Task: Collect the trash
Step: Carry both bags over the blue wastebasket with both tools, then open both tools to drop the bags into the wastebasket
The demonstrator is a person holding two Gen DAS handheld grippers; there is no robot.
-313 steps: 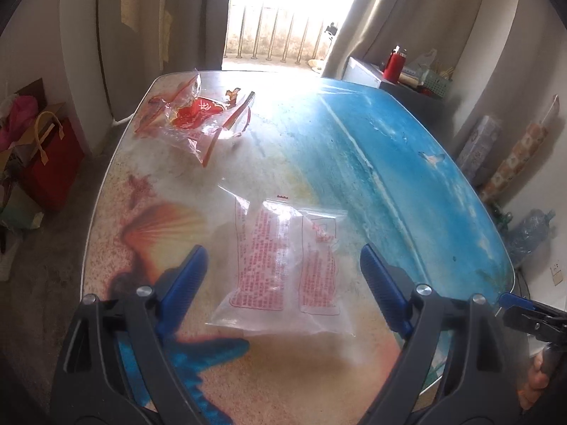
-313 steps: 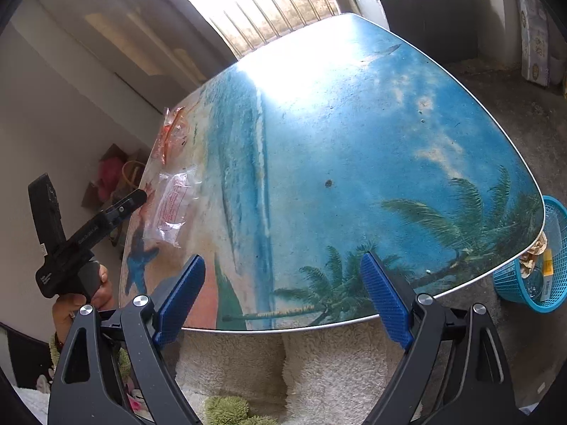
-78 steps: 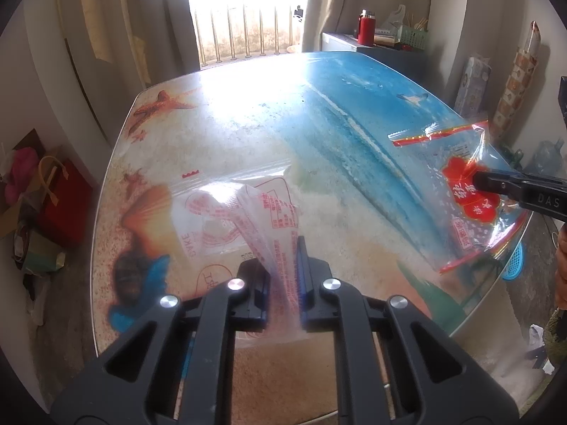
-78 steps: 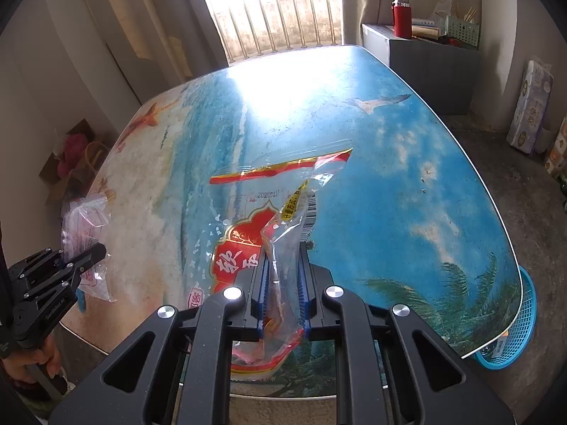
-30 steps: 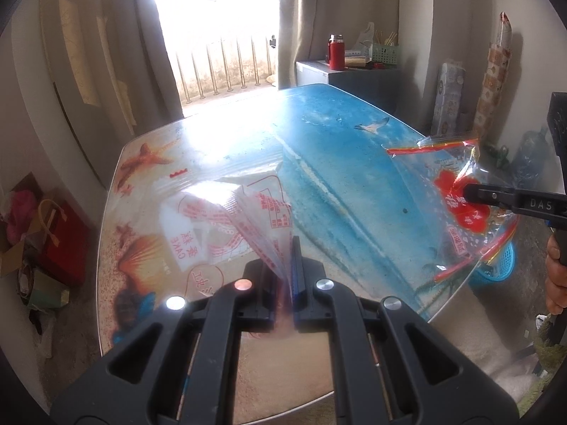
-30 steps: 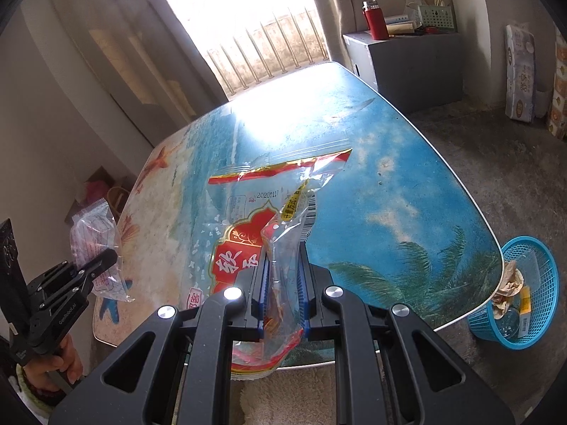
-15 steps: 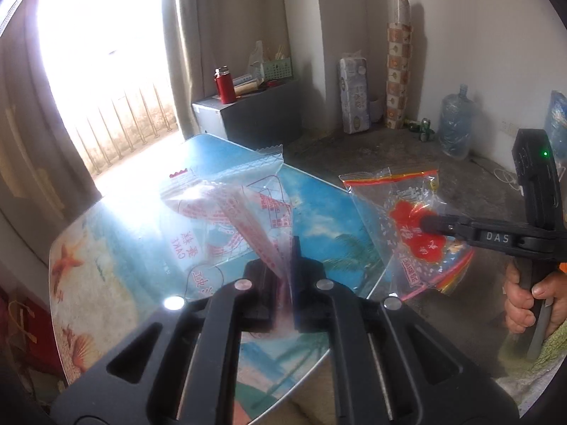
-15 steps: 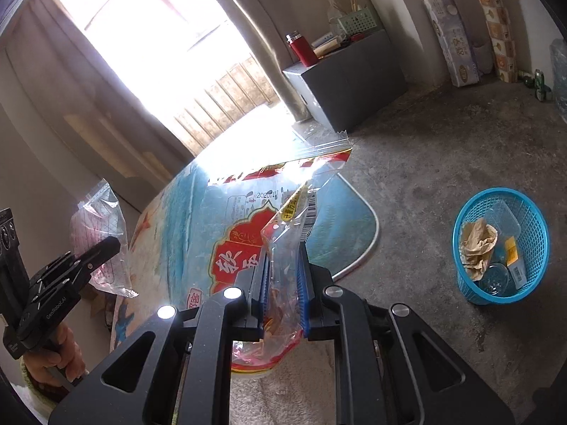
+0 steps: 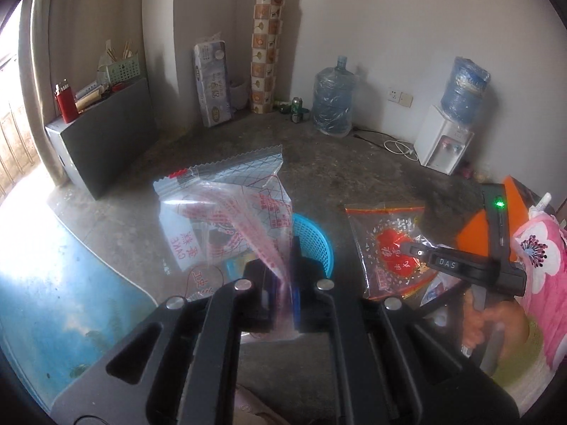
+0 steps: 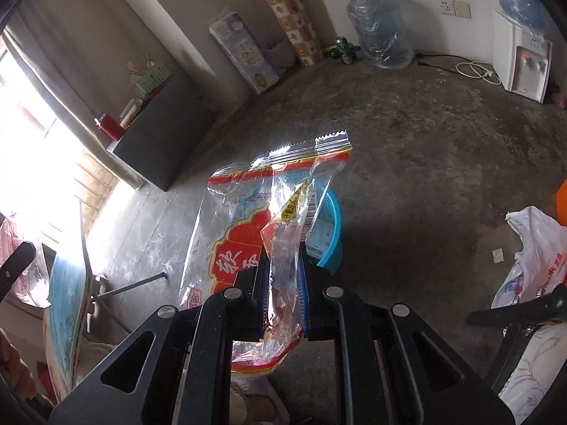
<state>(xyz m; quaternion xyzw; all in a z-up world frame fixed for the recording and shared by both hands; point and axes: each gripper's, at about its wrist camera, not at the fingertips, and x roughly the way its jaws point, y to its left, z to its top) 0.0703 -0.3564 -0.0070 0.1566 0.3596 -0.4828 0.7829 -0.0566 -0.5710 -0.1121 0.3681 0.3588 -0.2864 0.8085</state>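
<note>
My left gripper (image 9: 281,285) is shut on a clear plastic bag with red print (image 9: 226,212) and holds it in the air above a blue trash basket (image 9: 315,244) on the floor. My right gripper (image 10: 283,283) is shut on a clear bag with a red label (image 10: 241,248), also held over the blue basket (image 10: 331,226). The right gripper with its red-label bag (image 9: 389,248) also shows at the right of the left wrist view. Both bags hide most of the basket.
The beach-print table (image 9: 53,301) lies at the left. On the concrete floor stand a grey cabinet (image 9: 102,134), a water jug (image 9: 333,102), a white dispenser (image 9: 443,141) and a white shopping bag (image 10: 531,258). A black chair leg (image 10: 514,310) is at the right.
Both grippers have swung right, away from the table, and now hold their bags over the blue basket on the floor. Both stay shut on their bags.
</note>
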